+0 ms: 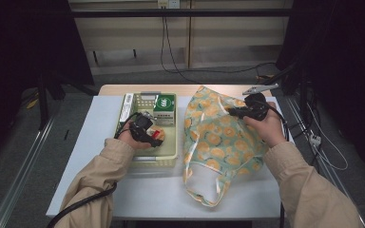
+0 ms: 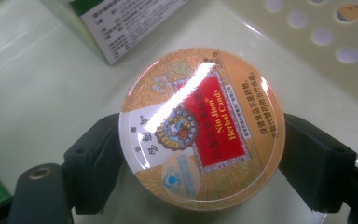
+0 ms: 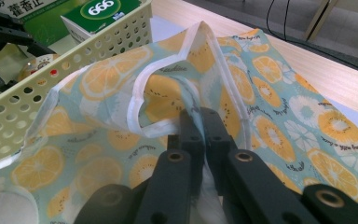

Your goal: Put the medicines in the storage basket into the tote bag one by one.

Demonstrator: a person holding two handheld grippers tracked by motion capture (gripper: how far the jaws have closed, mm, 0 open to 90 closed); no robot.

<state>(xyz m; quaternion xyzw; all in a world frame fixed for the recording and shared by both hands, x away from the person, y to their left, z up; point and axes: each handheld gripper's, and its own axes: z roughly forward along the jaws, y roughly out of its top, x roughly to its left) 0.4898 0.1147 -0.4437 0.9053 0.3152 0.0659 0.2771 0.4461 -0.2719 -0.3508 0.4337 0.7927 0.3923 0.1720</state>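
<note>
Left gripper (image 2: pixel 200 154): jaws pressed against both sides of the round candy tin (image 2: pixel 201 128), which sits low in the basket (image 1: pixel 170 156), apparently not yet lifted off its floor.
Right gripper (image 3: pixel 200 140): jaws pinched together on the white-trimmed edge of the fruit-print bag (image 3: pixel 279 135), holding its mouth up and open just beside the basket.
Green boxes (image 1: pixel 164 108): at the basket's far end, untouched.
Done: tin grasped, bag opened.
Left: judging by this, lift the tin out, carry it across to the bag and drop it in; the boxes may follow.
</note>
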